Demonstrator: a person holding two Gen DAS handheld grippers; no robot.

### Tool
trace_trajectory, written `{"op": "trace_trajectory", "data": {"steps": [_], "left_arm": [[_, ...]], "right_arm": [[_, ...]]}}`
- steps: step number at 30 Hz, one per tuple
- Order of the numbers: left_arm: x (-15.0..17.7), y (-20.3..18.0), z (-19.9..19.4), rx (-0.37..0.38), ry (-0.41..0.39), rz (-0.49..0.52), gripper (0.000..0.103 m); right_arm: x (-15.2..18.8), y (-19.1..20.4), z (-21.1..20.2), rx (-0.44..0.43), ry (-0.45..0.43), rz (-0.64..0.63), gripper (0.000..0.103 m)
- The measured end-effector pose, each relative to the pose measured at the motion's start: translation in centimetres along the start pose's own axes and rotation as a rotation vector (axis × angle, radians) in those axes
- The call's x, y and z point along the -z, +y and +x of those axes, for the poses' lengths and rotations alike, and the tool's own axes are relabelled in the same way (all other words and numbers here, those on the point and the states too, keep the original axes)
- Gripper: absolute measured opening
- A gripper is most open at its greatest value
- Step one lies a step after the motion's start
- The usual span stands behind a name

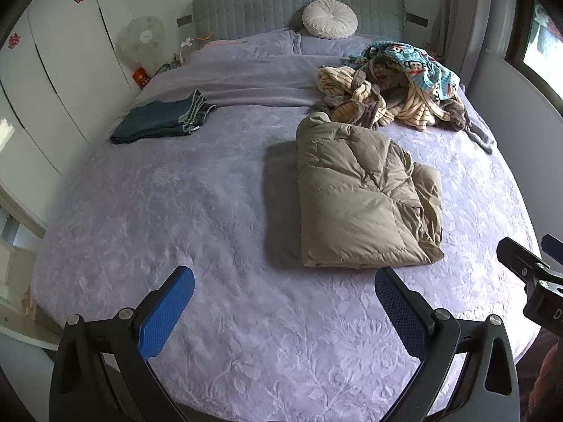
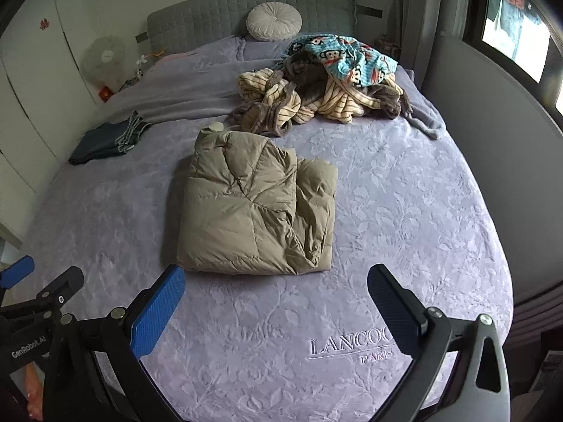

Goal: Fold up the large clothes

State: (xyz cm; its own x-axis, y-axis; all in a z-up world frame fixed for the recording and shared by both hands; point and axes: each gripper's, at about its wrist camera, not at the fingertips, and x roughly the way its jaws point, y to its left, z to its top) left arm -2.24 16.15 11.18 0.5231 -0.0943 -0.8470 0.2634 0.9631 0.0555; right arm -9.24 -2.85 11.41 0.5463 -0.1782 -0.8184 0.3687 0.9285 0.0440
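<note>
A khaki puffer jacket [image 1: 362, 197] [image 2: 253, 204] lies folded into a rough rectangle on the lilac bed cover [image 1: 176, 211] [image 2: 404, 211]. My left gripper [image 1: 285, 292] hovers open over the cover, just in front of and to the left of the jacket, holding nothing. Beside it my right gripper [image 2: 276, 290] is open too, close to the jacket's near edge, with empty blue pads. Each gripper shows at the edge of the other's view: the right gripper [image 1: 527, 263], the left gripper [image 2: 42, 292].
Folded dark jeans [image 1: 162, 119] [image 2: 109, 139] rest at the far left of the bed. A heap of unfolded clothes [image 1: 397, 84] [image 2: 327, 81] sits at the far right. A round white cushion [image 1: 329, 19] leans on the grey headboard. A fan [image 1: 142, 40] and white wardrobe stand left.
</note>
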Motion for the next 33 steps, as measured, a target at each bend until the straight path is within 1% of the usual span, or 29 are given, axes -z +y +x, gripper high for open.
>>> {"op": "trace_trajectory", "data": {"steps": [9,15,18,33], "left_arm": [[-0.5,-0.3,0.5,-0.001,0.004,0.003,0.103],[-0.5,-0.5,0.5,-0.003,0.006,0.002,0.103],[-0.5,-0.6,0.6,-0.003,0.008,-0.001,0.103],[-0.7,-0.7,0.7,-0.003,0.007,0.001,0.103]], "right_arm": [[-0.7,0.3,0.0,0.020,0.000,-0.001,0.103],[-0.5,0.5,-0.1,0.017,0.002,0.004,0.103],[-1.2,0.0,0.3,0.012,0.005,-0.005,0.103],[-1.4,-0.2,0.4,0.011,0.006,-0.007,0.103]]}}
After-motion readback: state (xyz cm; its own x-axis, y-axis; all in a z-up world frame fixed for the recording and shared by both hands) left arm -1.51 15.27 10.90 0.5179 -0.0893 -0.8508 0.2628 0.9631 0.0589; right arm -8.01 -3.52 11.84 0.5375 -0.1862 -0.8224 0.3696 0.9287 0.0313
